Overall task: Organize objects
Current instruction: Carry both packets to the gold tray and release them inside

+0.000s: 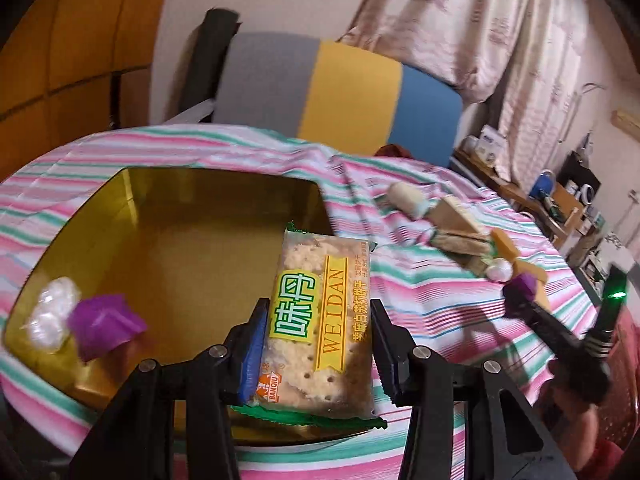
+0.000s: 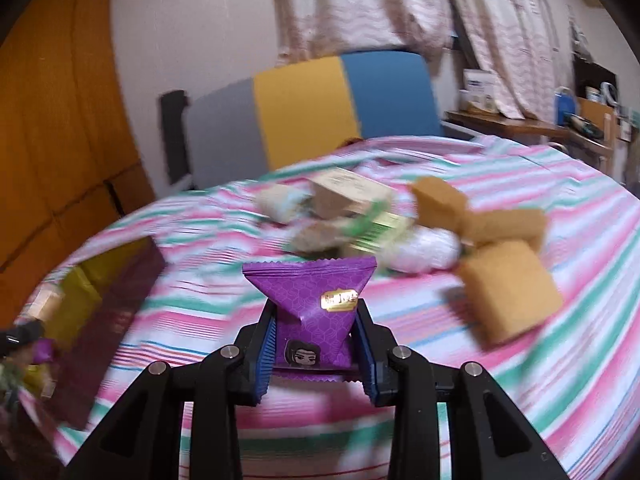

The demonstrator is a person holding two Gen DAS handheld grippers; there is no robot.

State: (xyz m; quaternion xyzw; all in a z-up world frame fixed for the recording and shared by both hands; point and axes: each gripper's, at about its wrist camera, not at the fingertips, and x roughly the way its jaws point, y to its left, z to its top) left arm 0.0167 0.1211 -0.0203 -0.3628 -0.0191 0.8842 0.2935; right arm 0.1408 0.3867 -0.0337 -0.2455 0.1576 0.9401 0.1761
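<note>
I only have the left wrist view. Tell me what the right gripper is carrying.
Observer: The right gripper is shut on a purple snack packet.
Operator: Report what the packet shows.
Observer: A gold label and a small cartoon face on the front.
Operator: Say what lies past it.
Observer: A brown block sits nearest on the striped cloth, right of the packet, with the snack pile behind.
</note>
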